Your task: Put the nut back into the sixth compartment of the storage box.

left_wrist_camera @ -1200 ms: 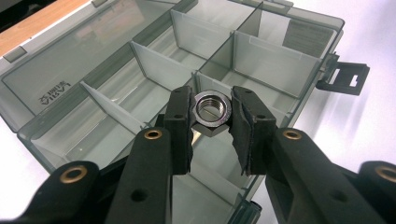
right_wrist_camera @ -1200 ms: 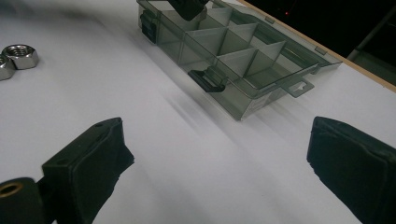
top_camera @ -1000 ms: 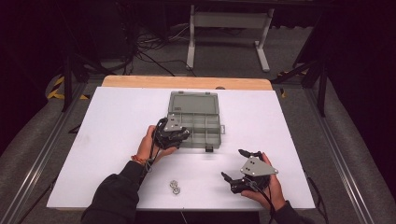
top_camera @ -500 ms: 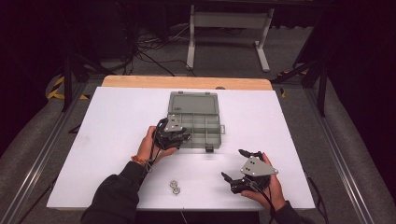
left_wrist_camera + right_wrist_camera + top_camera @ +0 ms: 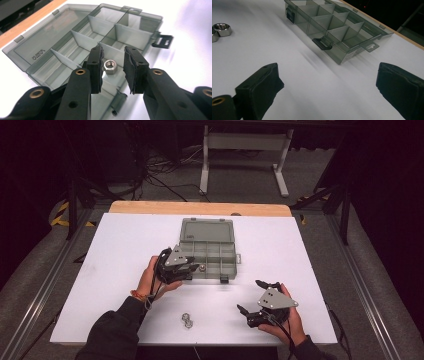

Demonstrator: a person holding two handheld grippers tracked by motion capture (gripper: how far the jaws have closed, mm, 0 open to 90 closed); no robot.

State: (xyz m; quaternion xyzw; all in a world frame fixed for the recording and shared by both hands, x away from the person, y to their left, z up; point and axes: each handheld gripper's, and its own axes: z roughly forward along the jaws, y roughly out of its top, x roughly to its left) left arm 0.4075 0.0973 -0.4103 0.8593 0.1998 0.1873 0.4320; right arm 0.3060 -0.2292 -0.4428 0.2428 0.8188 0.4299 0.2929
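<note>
— Fingers (image 5: 96, 68) of the left gripper (image 5: 113, 70): how do they stand?
— Apart, having just opened a little. A steel nut (image 5: 110, 66) lies between them in a near compartment of the grey organiser box (image 5: 210, 232), touching neither pad.
— And the right gripper (image 5: 256, 296)?
— Jaws wide apart over bare white table (image 5: 125, 240), nothing between them, well apart from the box.
— What else lies on the surface?
— Two loose nuts (image 5: 187, 320) near the front edge, between the hands.
— The room?
— Dark. A wooden strip (image 5: 200, 208) edges the far side; cables and a white stand (image 5: 245, 150) are on the grey floor beyond.
</note>
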